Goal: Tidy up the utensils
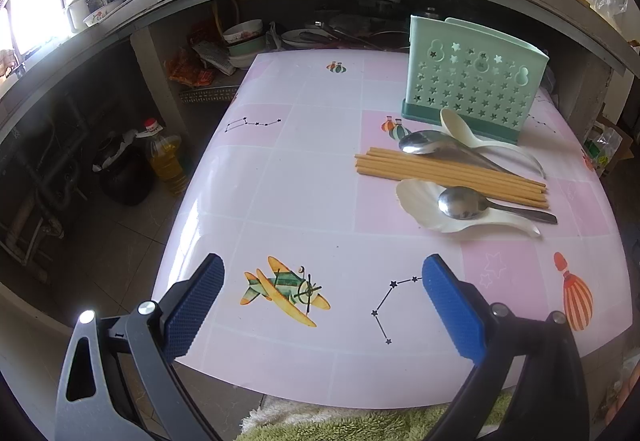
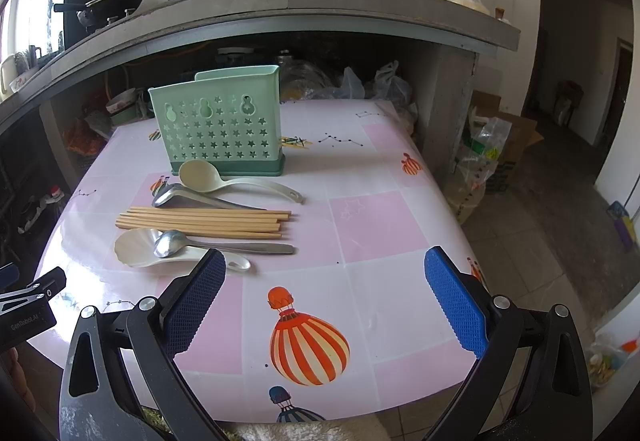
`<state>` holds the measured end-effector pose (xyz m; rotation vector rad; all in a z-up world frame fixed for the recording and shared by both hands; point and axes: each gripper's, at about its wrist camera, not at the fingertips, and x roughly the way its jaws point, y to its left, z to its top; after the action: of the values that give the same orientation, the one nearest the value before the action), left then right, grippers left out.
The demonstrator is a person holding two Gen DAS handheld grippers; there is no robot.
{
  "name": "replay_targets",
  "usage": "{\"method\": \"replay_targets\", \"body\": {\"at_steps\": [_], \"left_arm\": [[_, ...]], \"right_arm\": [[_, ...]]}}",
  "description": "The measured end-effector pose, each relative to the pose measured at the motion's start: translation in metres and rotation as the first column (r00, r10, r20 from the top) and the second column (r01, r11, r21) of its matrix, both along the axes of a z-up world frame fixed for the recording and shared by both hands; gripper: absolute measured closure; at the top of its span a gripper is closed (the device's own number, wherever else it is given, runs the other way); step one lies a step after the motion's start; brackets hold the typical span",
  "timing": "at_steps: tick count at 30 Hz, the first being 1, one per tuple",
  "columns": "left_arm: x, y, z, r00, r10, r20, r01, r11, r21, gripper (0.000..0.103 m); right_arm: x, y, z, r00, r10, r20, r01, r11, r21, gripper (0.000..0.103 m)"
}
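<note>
Pink checked plastic covers the worktop (image 2: 360, 225), printed with balloons and a little plane. Toward its far side stands a mint-green caddy (image 2: 218, 121) with star-shaped holes, upright and with nothing showing above its rim. Just in front of it lie the utensils in a loose row: a cream ladle (image 2: 224, 179), a steel ladle (image 2: 192, 197), a bundle of chopsticks (image 2: 204, 222), then a steel spoon (image 2: 208, 242) resting in a white scoop (image 2: 140, 247). The left hand-held gripper (image 1: 322, 305) hovers over the near edge, blue pads wide apart and holding nothing. The right hand-held gripper (image 2: 326, 299) is likewise spread apart, near the scoop's handle.
</note>
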<state>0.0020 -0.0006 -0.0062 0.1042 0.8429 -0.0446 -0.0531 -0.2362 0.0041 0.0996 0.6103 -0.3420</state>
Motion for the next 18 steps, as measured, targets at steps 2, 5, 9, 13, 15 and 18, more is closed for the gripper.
{"method": "replay_targets", "body": {"at_steps": [2, 5, 9, 13, 15, 18], "left_arm": [[0.000, 0.000, 0.000, 1.000, -0.004, -0.002, 0.004, 1.000, -0.001, 0.006], [0.001, 0.003, -0.001, 1.000, -0.007, -0.007, 0.007, 1.000, -0.010, 0.006], [0.005, 0.009, -0.001, 1.000, 0.000, -0.007, 0.000, 1.000, -0.022, 0.006], [0.012, 0.014, -0.004, 1.000, -0.005, -0.015, 0.005, 1.000, -0.018, 0.006], [0.017, 0.017, -0.004, 1.000, 0.000, -0.018, -0.001, 1.000, -0.029, 0.006], [0.024, 0.021, -0.006, 1.000, -0.024, -0.017, 0.023, 0.997, -0.073, 0.006]], "right_arm": [[0.000, 0.000, 0.000, 1.000, 0.000, -0.002, 0.000, 1.000, 0.001, 0.008], [0.001, 0.000, 0.000, 1.000, -0.001, -0.001, 0.001, 1.000, -0.001, 0.008], [0.003, 0.000, -0.002, 1.000, 0.002, 0.003, -0.002, 1.000, -0.005, 0.008], [0.010, 0.002, -0.002, 1.000, -0.002, 0.012, 0.002, 1.000, -0.020, 0.008], [0.013, 0.002, 0.000, 1.000, -0.002, 0.025, 0.003, 1.000, -0.031, 0.008], [0.018, 0.003, 0.003, 0.999, 0.004, 0.054, 0.000, 0.998, -0.067, 0.008]]}}
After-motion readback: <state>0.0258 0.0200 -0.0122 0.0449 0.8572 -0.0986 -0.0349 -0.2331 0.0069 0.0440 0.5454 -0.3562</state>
